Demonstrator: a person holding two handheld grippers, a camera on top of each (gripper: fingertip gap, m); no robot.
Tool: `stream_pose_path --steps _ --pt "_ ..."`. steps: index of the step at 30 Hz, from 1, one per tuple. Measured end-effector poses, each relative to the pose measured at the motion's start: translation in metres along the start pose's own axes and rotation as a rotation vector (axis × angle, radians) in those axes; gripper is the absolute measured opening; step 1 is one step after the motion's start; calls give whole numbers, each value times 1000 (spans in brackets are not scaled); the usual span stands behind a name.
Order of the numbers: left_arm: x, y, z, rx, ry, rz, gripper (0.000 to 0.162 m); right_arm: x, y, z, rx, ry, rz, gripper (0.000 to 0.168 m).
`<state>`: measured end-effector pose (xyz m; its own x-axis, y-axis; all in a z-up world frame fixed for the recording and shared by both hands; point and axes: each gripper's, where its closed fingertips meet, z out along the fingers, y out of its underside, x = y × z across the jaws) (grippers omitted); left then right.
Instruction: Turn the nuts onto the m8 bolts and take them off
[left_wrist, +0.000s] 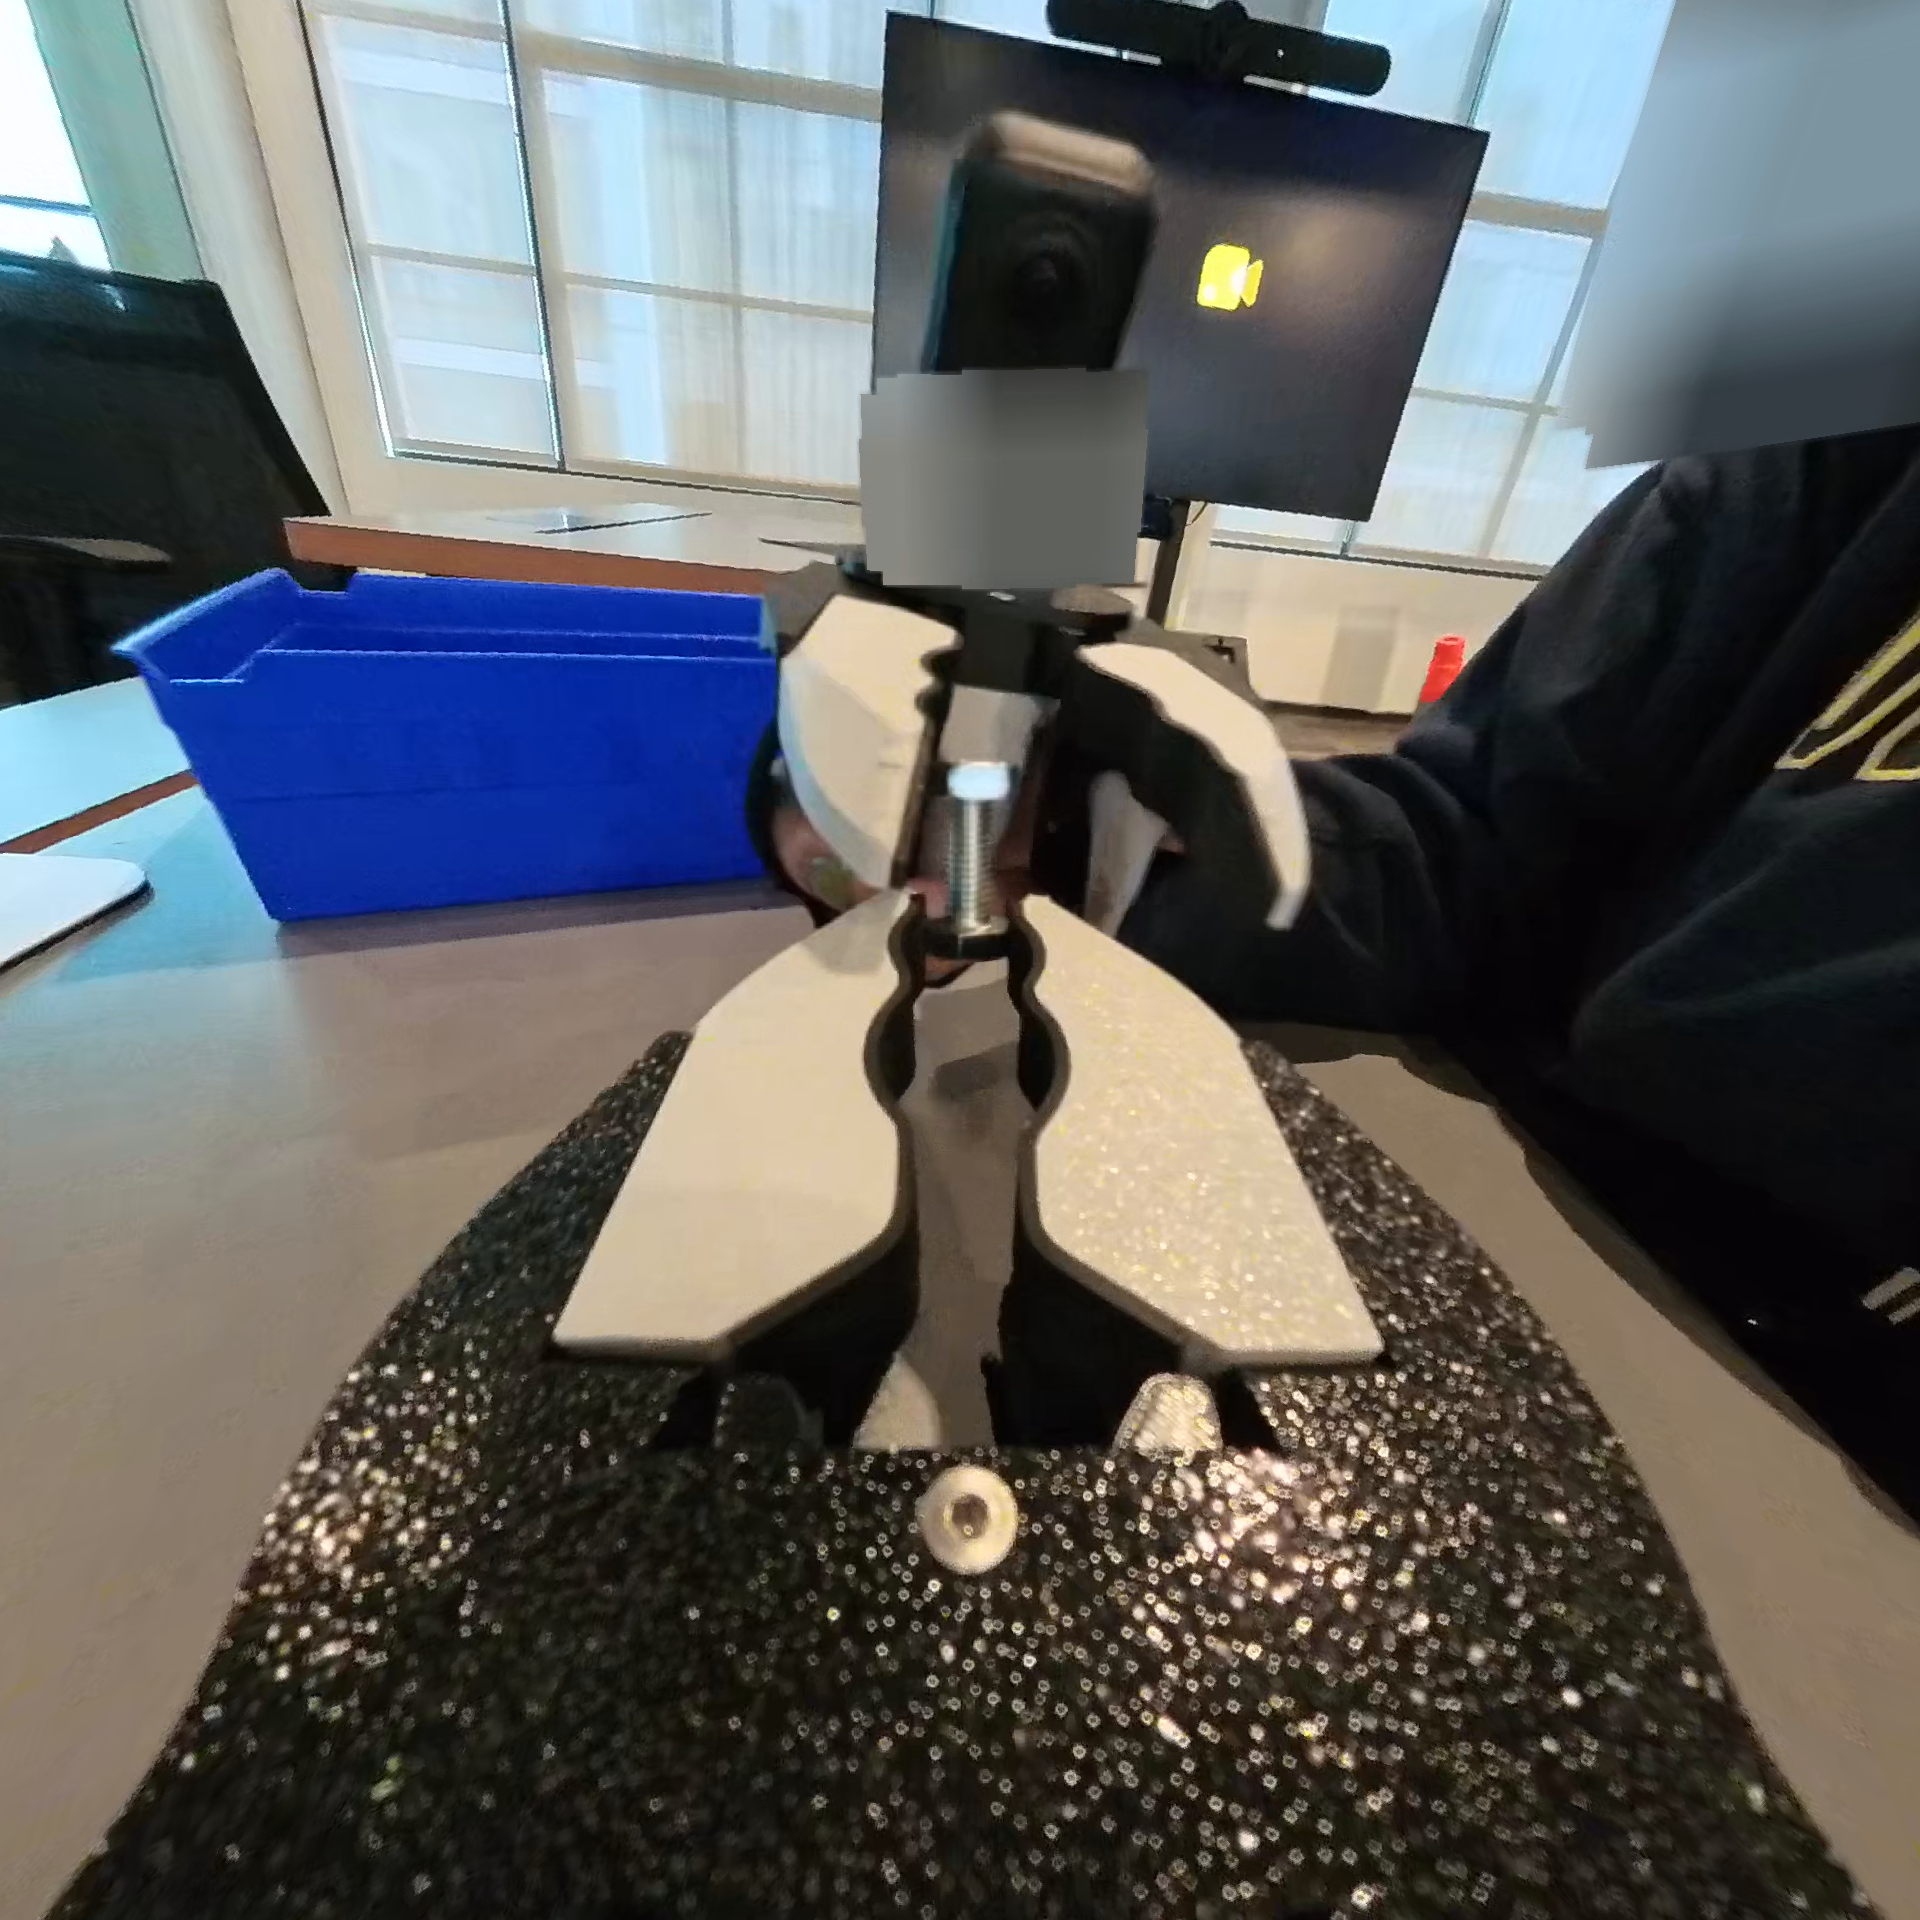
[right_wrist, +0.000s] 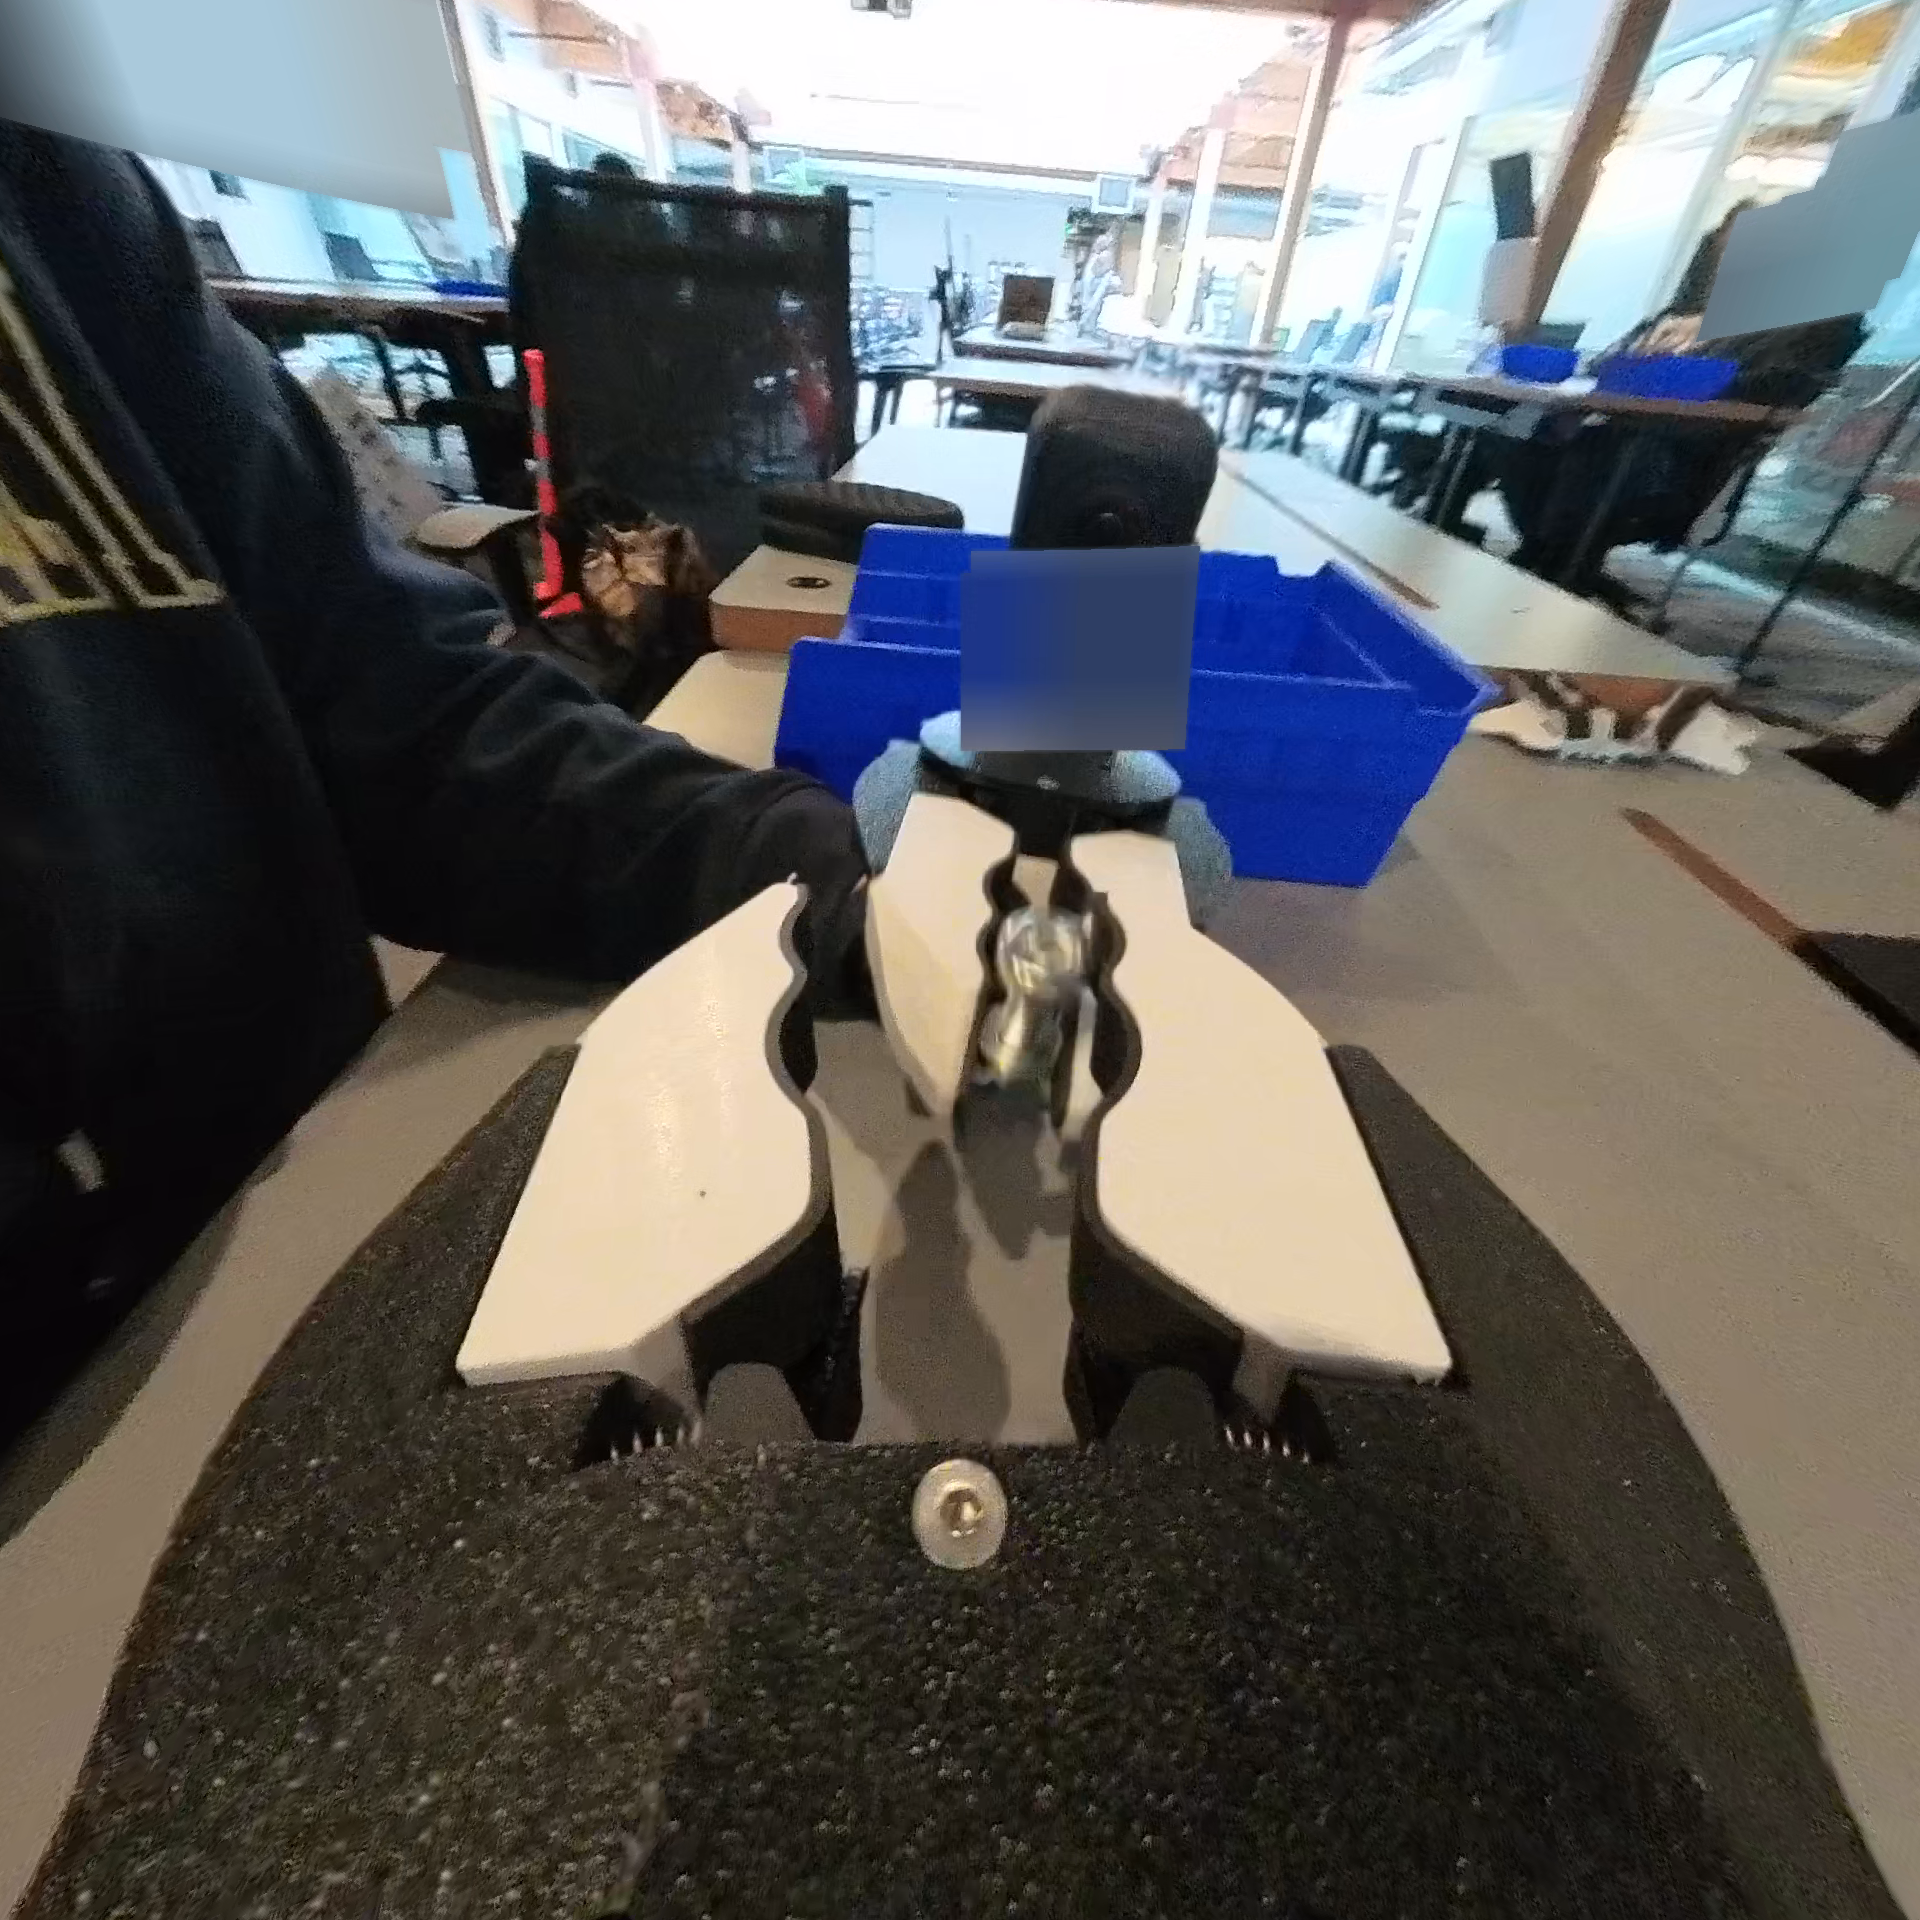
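A silver threaded bolt (left_wrist: 971, 857) stands upright above the grey table (left_wrist: 260, 1091). My left gripper (left_wrist: 961, 927) is shut on its lower end, where a dark hex part (left_wrist: 961, 943) sits between the tips; I cannot tell whether that part is a nut or the bolt head. My right gripper (left_wrist: 1003, 894) faces the left one with a finger on each side of the bolt's shaft. In the right wrist view my right gripper (right_wrist: 956, 914) is open, its fingers wide apart. The blurred bolt (right_wrist: 1027, 987) and the left gripper (right_wrist: 1013, 1081) lie between them.
A blue bin (left_wrist: 468, 748) stands on the table just behind the grippers; it also shows in the right wrist view (right_wrist: 1330, 748). A person's dark sleeve (left_wrist: 1558, 883) reaches in from the right. A dark monitor (left_wrist: 1299, 343) stands behind. A black chair (right_wrist: 675, 343) is beyond the table.
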<state>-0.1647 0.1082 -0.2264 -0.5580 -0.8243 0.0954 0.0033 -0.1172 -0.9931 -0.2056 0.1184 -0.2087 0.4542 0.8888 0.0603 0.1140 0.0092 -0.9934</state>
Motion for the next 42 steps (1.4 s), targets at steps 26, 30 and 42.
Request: stream_pose_path --steps 26,30,42 --pt "-5 -4 -5 31 -3 -32 14 6 -3 1 6 64 -29 53" --pt "-8 -6 -9 47 -12 -43 14 9 -4 -31 13 14 58 34" --pt "-1 -2 -3 19 16 -32 14 3 2 -2 -6 30 -20 53"
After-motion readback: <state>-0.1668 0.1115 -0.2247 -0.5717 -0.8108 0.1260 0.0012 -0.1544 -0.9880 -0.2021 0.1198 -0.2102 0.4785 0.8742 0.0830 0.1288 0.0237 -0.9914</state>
